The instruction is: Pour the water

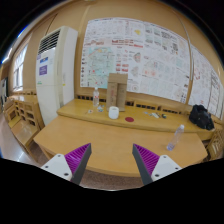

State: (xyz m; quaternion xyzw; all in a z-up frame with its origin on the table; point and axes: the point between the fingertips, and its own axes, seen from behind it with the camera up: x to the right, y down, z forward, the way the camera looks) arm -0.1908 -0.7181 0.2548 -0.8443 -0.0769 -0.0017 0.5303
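My gripper [112, 160] is open and empty, its two purple-padded fingers [76, 158] spread wide over the near edge of a wooden table [100, 140]. On the far part of the table stand a clear plastic bottle [97, 99] and a white cup [114, 112] close to its right, both well beyond the fingers. A second clear bottle [176, 137] stands at the table's right edge. Nothing is between the fingers.
A brown cardboard box [117, 88] stands behind the cup. A black bag [201, 117] lies at the far right. A white air conditioner [54, 68] stands at the left wall, posters [135, 50] cover the back wall, and wooden chairs [20, 118] stand at the left.
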